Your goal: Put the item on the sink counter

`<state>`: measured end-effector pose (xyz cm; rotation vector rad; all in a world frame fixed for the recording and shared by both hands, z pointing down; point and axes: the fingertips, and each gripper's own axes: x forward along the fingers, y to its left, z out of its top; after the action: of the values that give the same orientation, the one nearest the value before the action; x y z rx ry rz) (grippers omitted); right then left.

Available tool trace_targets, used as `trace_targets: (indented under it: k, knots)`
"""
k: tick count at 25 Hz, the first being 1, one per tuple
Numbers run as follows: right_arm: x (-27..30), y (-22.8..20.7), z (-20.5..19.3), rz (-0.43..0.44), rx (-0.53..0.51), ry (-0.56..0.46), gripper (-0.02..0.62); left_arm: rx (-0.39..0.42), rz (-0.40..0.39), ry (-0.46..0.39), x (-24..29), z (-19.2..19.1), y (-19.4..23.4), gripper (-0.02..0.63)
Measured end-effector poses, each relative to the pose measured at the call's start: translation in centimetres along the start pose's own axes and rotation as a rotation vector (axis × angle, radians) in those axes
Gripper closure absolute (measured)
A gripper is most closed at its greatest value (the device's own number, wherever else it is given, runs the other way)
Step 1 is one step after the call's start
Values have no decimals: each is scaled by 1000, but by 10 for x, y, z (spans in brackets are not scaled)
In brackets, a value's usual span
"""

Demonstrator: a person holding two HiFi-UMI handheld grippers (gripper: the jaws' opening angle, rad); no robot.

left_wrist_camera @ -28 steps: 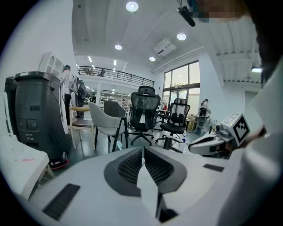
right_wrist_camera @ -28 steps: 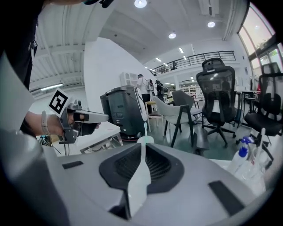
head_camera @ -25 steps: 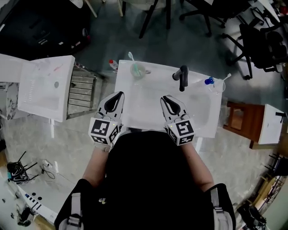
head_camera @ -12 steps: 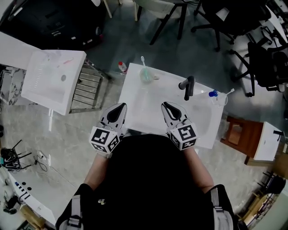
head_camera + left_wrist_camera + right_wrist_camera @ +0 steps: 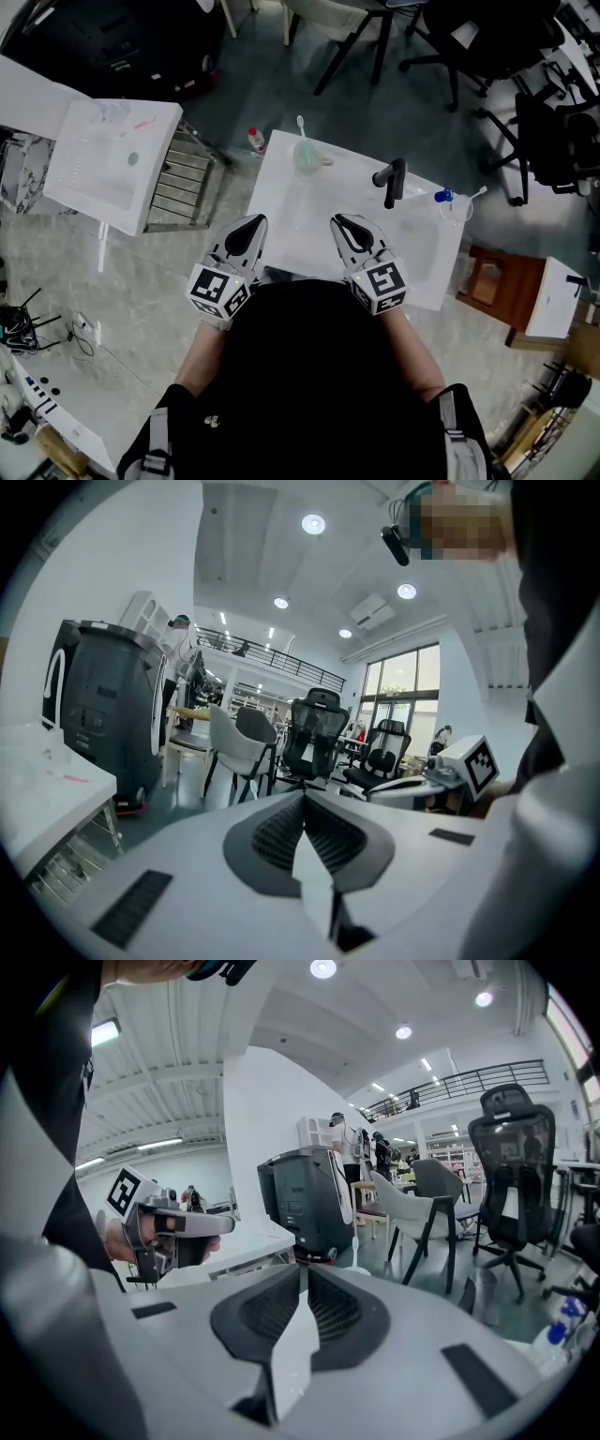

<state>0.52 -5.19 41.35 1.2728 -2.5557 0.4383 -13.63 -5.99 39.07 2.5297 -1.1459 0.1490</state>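
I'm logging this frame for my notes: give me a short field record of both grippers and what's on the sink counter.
left gripper: shut, empty, above the counter's front edge
right gripper: shut, empty, above the front edge
sink counter: white
faucet: black, at the back
cup: greenish, holds a toothbrush, far left corner

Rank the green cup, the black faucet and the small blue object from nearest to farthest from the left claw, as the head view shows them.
1. green cup: back left of the sink counter, ahead of the left claw.
2. black faucet: behind the basin, further right.
3. small blue object: at the back right corner.
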Motion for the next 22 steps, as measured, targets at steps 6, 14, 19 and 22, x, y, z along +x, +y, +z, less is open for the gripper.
trace_targets:
  k: [6,14,19,22]
  knots:
    - [-6,1,9,-3,8,-42,551,-25,-8,-8,-1,4,-1,583]
    - [-11,-8,7,-30,61,-58,551,26,8,18,4,5,1,584]
    - [-12,-15,3,-49,89,-62,551,41,3,45,11,1,-1,584]
    - [-13,-18,4,-56,97,-67,551,47,-2,53,14,0,-4,584]
